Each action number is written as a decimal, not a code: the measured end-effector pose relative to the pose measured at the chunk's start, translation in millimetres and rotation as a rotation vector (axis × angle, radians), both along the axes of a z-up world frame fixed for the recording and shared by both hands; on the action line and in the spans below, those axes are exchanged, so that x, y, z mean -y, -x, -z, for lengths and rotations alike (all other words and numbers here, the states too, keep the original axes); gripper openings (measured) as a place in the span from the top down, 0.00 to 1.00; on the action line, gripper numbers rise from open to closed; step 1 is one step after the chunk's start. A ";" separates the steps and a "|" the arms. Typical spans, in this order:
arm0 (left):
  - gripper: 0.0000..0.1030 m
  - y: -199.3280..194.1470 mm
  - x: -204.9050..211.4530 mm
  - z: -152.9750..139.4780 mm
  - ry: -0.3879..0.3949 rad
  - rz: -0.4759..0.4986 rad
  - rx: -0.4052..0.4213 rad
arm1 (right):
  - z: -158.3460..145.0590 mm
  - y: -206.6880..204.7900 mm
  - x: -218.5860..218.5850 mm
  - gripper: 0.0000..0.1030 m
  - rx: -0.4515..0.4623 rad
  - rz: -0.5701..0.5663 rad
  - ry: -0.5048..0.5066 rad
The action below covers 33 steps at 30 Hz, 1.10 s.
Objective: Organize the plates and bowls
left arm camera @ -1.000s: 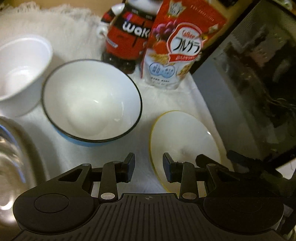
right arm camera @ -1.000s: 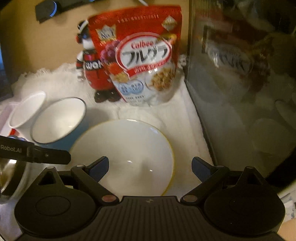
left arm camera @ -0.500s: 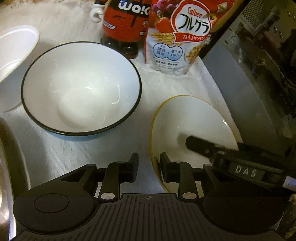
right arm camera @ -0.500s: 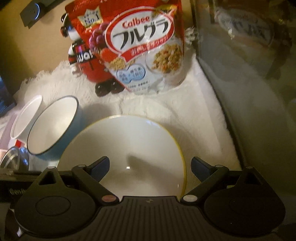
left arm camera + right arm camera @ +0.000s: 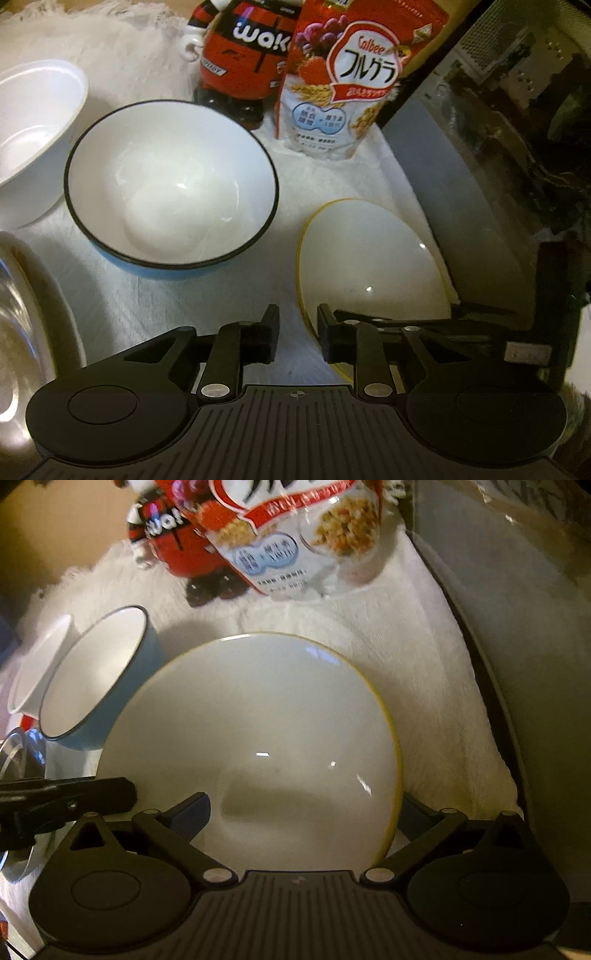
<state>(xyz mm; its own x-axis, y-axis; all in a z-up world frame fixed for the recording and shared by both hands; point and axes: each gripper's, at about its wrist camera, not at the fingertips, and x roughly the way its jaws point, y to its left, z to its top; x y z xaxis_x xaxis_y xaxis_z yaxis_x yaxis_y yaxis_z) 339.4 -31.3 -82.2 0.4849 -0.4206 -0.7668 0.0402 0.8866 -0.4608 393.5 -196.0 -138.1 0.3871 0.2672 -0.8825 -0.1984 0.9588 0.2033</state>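
Left gripper: jaws narrow and closing. The near rim of the yellow-rimmed plate passes between the two pads; whether the pads already press on the rim cannot be told, as a gap shows on the left-hand side.

Right gripper: jaws at full spread and opening. The two blue-padded fingertips stand either side of the same plate, one over its near-left part, the other just outside its right edge. No pad is seen pressing on the plate.

Task items counted: one plate, three bowls.
- The plate is white with a thin yellow rim and lies on the white cloth, beside the dark glass-fronted appliance on the right. Seen from the left wrist camera, its right side appears raised off the cloth.
- Blue bowl: one, white inside with a dark rim, upright on the cloth to the left of the plate, near it but apart.
- White bowl: one, plain, further left, just beside the blue bowl.
- Steel bowl: one, at the left edge of the left wrist view, only part of it visible.

Other items counted, at the back of the cloth: one red cereal bag, standing upright; one red and black figurine, just to its left and partly behind it.
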 end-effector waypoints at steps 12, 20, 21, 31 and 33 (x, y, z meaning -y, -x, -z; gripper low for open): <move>0.81 -2.7 -25.2 11.7 0.181 0.047 -0.014 | 3.4 -5.5 -10.9 0.00 -0.077 0.031 0.104; 0.86 -8.1 -24.9 14.4 0.221 0.077 -0.036 | 3.4 -11.1 -9.6 0.00 -0.122 -0.004 0.112; 0.87 -8.1 -23.3 13.6 0.203 0.081 -0.022 | 3.9 -12.8 -9.9 0.00 -0.129 -0.004 0.112; 0.88 -0.8 -14.8 1.9 0.108 0.016 -0.010 | -2.5 1.3 -5.3 0.06 0.000 0.006 0.098; 0.87 -2.1 -11.5 1.9 0.088 0.008 -0.012 | -8.2 14.9 -1.6 0.07 0.104 0.038 0.113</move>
<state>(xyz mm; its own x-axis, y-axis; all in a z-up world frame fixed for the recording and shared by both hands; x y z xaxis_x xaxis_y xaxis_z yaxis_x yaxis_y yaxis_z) 341.5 -19.8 -84.1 0.4719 -0.4910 -0.7323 0.0415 0.8420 -0.5379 378.6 -194.4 -129.8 0.4858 0.1522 -0.8607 -0.1760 0.9816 0.0742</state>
